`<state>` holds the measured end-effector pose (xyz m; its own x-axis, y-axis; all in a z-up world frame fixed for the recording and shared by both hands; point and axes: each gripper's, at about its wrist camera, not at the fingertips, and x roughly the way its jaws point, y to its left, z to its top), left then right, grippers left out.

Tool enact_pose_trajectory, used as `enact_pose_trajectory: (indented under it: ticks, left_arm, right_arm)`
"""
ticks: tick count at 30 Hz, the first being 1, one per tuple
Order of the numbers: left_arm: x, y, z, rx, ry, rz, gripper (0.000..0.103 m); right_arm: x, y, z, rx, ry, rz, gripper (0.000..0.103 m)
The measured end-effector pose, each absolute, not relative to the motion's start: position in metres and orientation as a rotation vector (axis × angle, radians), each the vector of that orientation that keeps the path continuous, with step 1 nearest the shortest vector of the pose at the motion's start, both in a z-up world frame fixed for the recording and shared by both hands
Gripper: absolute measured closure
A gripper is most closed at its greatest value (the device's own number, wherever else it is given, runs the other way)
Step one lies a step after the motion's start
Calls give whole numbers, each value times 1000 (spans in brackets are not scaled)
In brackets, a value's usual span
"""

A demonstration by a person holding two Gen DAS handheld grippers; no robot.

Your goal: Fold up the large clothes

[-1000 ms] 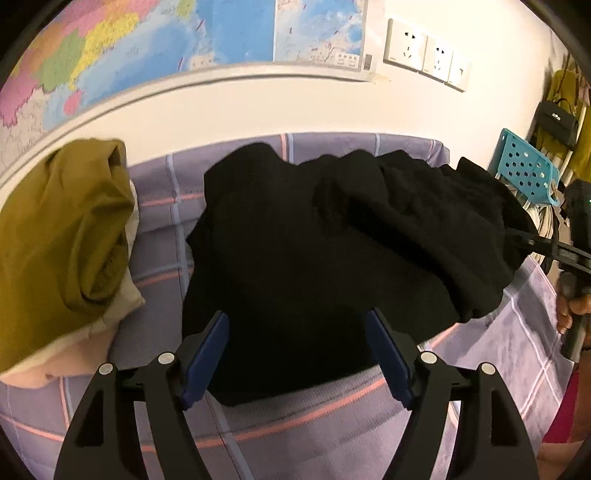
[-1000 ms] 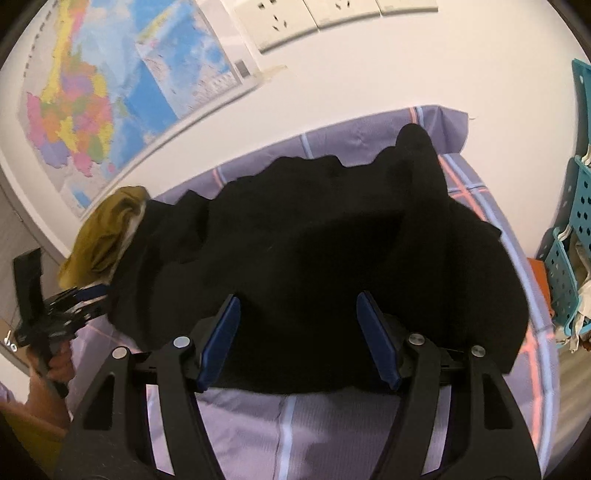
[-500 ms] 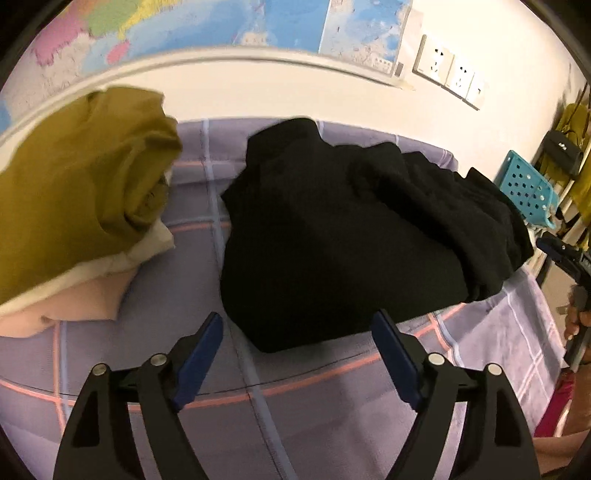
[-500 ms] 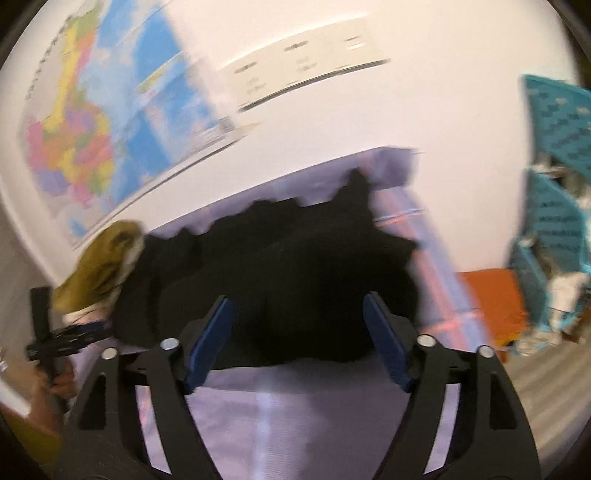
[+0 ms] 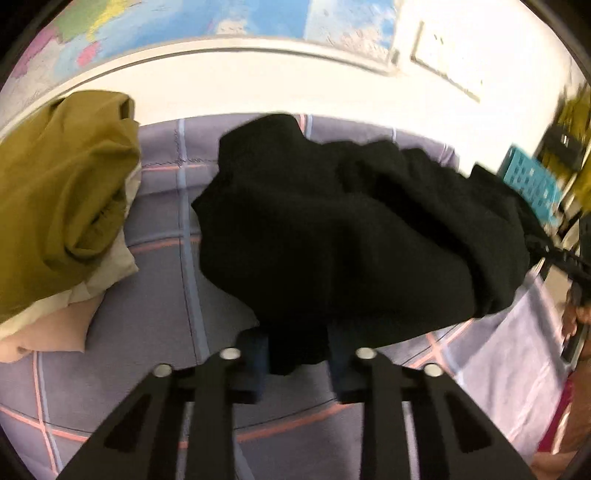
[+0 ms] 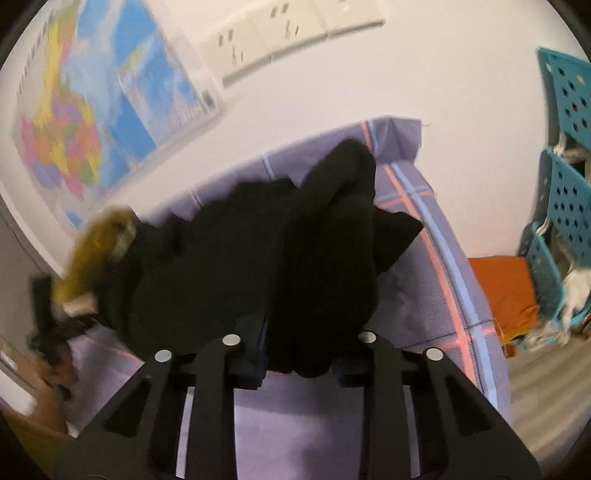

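Observation:
A large black garment [image 5: 332, 229] lies bunched on a bed with a purple plaid sheet [image 5: 159, 302]. My left gripper [image 5: 297, 354] has its jaws closing, with the garment's near hem pinched between the blue pads. In the right wrist view the same black garment [image 6: 280, 258] fills the middle, and my right gripper [image 6: 299, 356] is closing too, with a fold of the other edge caught between its pads. Each gripper shows faintly in the other view: the right gripper [image 5: 565, 258] at the garment's far right corner, the left gripper [image 6: 48, 325] blurred at the left.
A stack of folded clothes, an olive garment [image 5: 62, 192] over cream and pink ones, sits on the sheet's left. The wall with a map [image 6: 85, 122] and sockets [image 6: 288, 33] runs behind the bed. Teal baskets [image 6: 569, 184] and an orange item [image 6: 498, 291] stand beyond the right edge.
Both grippers went from wide open to pinched on the black garment's edges. The left one closed in on the near hem. The right view swung and steadied.

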<state>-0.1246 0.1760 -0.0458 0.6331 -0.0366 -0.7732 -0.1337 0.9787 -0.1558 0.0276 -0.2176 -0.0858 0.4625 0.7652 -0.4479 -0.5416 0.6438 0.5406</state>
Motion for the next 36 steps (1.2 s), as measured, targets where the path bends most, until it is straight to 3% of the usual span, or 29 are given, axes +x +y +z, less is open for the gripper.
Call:
enact_pose_trajectory:
  ticks: [4, 8, 10, 12, 13, 14, 15, 16, 20, 25, 29, 31, 32, 36]
  left_arm:
    - [-135, 195, -39, -286, 886, 38, 86]
    - [-135, 194, -42, -283, 918, 22, 86]
    - [-134, 190, -44, -242, 940, 31, 81]
    - [-140, 189, -39, -214, 932, 43, 73]
    - [-145, 189, -32, -187, 908, 60, 72]
    - [-151, 189, -27, -168, 885, 65, 64]
    - [-156, 189, -20, -152, 852, 61, 48]
    - [-159, 189, -13, -140, 825, 49, 43]
    - [-146, 174, 3, -68, 790, -10, 38]
    - [-94, 160, -28, -49, 924, -13, 40]
    - [-82, 164, -34, -71, 908, -29, 56]
    - [-85, 170, -31, -96, 896, -31, 66]
    - [-86, 172, -32, -107, 895, -30, 72]
    - [-94, 179, -28, -124, 887, -7, 93]
  right_arm:
    - [7, -240, -71, 394, 665, 828, 80]
    - [30, -222, -114, 316, 888, 712, 76]
    - [28, -215, -118, 243, 903, 665, 58]
    - [19, -223, -103, 232, 835, 601, 42]
    - [14, -226, -94, 222, 798, 573, 42]
    - [5, -228, -79, 197, 742, 534, 39]
    - [-3, -227, -65, 169, 694, 511, 36]
    - [-9, -224, -55, 145, 655, 508, 36]
    - [-21, -166, -26, 38, 593, 723, 36]
    - [1, -53, -45, -168, 691, 908, 37]
    - [25, 11, -80, -295, 810, 932, 36]
    - [26, 21, -87, -351, 779, 913, 47]
    - [28, 23, -89, -372, 770, 900, 64]
    - [42, -9, -71, -225, 738, 888, 95]
